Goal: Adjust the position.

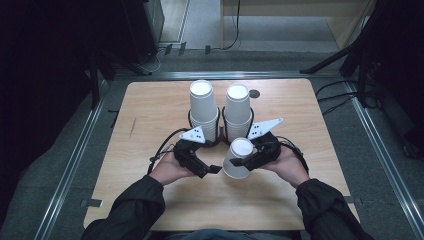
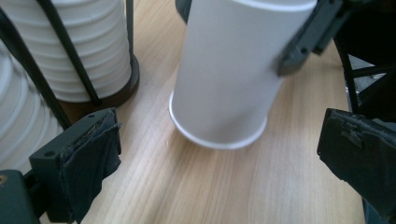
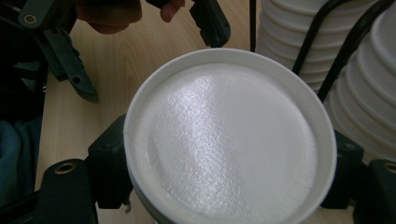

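The wooden table (image 1: 150, 107) carries two stacks of white cups (image 1: 204, 110), upside down in black wire holders at its far middle. Nearer the person, the right gripper (image 1: 248, 161) pinches a single white cup (image 1: 239, 159) by its sides, upside down and tilted, its rim low over the wood just in front of the stacks. The left gripper (image 1: 212, 170) sits just beside that cup, jaws spread wide with nothing between them, pads clear of the cup wall
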{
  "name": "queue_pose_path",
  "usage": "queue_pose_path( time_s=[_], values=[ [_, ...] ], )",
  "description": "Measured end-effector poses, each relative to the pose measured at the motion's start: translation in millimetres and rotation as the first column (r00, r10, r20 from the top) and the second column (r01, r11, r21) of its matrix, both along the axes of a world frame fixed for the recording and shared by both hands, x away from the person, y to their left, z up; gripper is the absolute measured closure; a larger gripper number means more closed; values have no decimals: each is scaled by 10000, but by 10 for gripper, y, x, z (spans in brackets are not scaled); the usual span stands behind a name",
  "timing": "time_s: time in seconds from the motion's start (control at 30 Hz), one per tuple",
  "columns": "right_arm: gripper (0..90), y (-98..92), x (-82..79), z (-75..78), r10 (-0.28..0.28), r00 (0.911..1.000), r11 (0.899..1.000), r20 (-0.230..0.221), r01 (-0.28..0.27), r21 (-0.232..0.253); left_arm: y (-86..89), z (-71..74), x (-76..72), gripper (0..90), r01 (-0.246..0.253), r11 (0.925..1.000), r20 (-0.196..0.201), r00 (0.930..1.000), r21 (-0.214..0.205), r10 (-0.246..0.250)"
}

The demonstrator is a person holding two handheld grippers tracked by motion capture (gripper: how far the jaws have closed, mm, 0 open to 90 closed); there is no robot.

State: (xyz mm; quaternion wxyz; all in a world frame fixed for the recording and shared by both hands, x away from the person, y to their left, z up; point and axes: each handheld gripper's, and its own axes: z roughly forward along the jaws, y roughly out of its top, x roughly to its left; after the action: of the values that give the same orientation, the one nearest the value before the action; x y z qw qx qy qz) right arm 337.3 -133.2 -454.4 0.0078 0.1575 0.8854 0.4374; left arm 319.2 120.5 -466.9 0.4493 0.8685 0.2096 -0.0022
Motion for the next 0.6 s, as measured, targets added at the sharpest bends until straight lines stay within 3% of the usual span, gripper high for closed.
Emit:
queue_pose_path(
  time_s=[0.03,0.13,0.27,0.3,0.6],
  values=[
    [234,11,-2,11,134,9999,9995,-109,-131,270,-19,-15,8,0,86,10000,-82,9999,30,-86],
    [234,13,-25,46,134,9999,9990,-106,-129,437,-36,-31,8,0,136,9998,-75,9999,160,-135],
    [235,1,-43,90,152,9999,9983,-22,-151,570,-41,-42,14,0,198,9998,-220,9996,-40,-199],
    [235,-7,-38,104,166,9998,9966,-69,-160,813,-57,-45,8,0,216,9998,-187,9996,24,-215],
    [235,59,-62,141,288,9996,9932,-65,-279,1132,-155,-110,11,0,476,9988,-280,9985,137,-472]
  ],
)
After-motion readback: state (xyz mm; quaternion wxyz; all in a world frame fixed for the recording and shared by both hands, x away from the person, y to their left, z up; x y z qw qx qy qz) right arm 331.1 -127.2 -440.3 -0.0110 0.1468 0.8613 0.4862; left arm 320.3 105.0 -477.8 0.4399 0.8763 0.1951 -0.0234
